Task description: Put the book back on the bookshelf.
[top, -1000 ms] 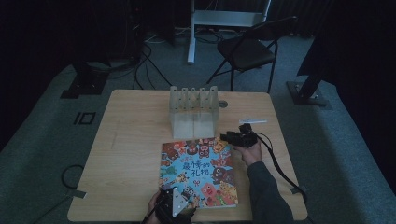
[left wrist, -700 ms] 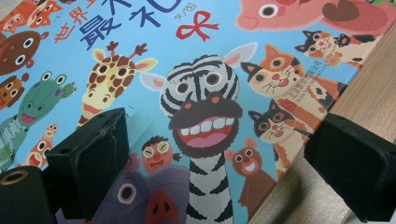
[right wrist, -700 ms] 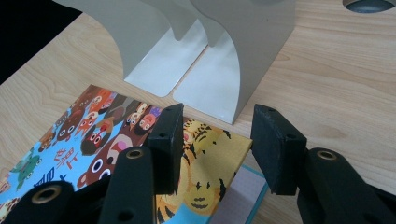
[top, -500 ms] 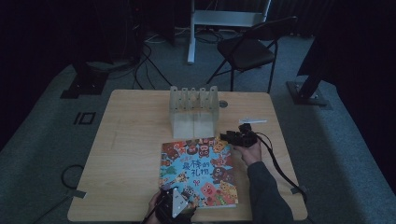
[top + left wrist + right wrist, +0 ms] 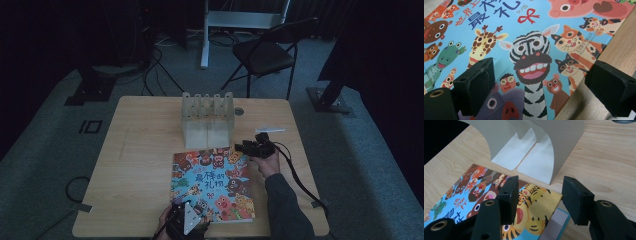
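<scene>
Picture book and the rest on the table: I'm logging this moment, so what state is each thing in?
Picture book: closed, lying flat, cover up, near the table's front edge.
Bookend rack: upright, empty, just behind the book.
Left gripper: open, jaws astride the book's near corner.
Right gripper: open, jaws astride the book's far corner.
Folding chair: unfolded, unoccupied.

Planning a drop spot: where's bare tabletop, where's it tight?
Free: left half of the table, beside the book; also the far right corner. Tight: between book and bookend rack, where the right gripper sits.
</scene>
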Motion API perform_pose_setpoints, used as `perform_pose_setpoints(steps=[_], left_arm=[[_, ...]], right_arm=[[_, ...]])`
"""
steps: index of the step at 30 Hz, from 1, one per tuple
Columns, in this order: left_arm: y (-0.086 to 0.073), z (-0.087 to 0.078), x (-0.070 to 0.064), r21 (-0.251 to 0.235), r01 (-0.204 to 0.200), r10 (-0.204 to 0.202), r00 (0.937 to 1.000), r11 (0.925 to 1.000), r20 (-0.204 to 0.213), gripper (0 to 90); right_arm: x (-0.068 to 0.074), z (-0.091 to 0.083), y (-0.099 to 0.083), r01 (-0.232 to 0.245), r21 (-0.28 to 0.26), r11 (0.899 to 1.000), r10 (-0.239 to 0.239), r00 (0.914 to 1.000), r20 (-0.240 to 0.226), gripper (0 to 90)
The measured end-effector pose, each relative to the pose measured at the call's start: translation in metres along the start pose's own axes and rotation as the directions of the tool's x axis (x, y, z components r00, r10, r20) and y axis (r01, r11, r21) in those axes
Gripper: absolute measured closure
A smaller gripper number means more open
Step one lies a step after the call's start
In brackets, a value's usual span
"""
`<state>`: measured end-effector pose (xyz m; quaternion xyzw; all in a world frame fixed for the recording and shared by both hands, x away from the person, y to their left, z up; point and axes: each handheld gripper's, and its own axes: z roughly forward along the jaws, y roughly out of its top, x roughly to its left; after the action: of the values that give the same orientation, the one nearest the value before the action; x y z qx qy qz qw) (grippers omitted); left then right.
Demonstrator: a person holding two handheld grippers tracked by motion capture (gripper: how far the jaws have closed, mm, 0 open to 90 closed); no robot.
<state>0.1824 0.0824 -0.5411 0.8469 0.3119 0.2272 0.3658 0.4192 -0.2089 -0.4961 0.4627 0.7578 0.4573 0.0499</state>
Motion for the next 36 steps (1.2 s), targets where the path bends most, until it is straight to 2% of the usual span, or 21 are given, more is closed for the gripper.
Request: perform_pose_setpoints(steps=[7,11,14,15,19,28,36], left_arm=[[-0.001,-0.001,0.000,-0.002,-0.001,0.001,1.0000,1.0000,-0.008,9.7],[-0.002,0.000,-0.001,0.015,-0.014,0.014,0.9996,0.9998,-0.023,9.7],[-0.003,0.000,-0.001,0.018,-0.014,0.015,0.9996,0.9997,-0.025,9.7],[-0.002,0.000,-0.001,0.016,-0.013,0.014,0.9996,0.9998,-0.025,9.8],[-0.002,-0.001,-0.001,0.004,-0.011,0.011,0.9995,0.9999,-0.028,10.6],[-0.001,-0.006,0.004,-0.018,0.008,-0.008,0.9994,0.9998,-0.033,13.1],[0.000,-0.008,0.005,-0.023,0.020,-0.020,0.9993,0.9996,-0.032,13.6]], right_arm=[[0.003,-0.003,-0.002,0.018,0.001,1.000,-0.018,0.9997,0.017,43.2],[0.006,-0.011,-0.004,0.026,-0.002,1.000,-0.026,0.9996,0.008,44.2],[0.009,-0.015,-0.007,0.048,0.006,0.999,-0.048,0.9985,0.024,43.5],[0.010,-0.017,-0.010,0.061,0.013,0.998,-0.062,0.9972,0.042,42.8],[0.012,-0.021,-0.015,0.066,0.013,0.998,-0.067,0.9966,0.048,42.2],[0.021,-0.031,-0.025,0.084,0.023,0.996,-0.085,0.9955,0.043,40.4],[0.034,-0.032,-0.036,0.093,0.061,0.994,-0.095,0.9951,0.028,39.6]])
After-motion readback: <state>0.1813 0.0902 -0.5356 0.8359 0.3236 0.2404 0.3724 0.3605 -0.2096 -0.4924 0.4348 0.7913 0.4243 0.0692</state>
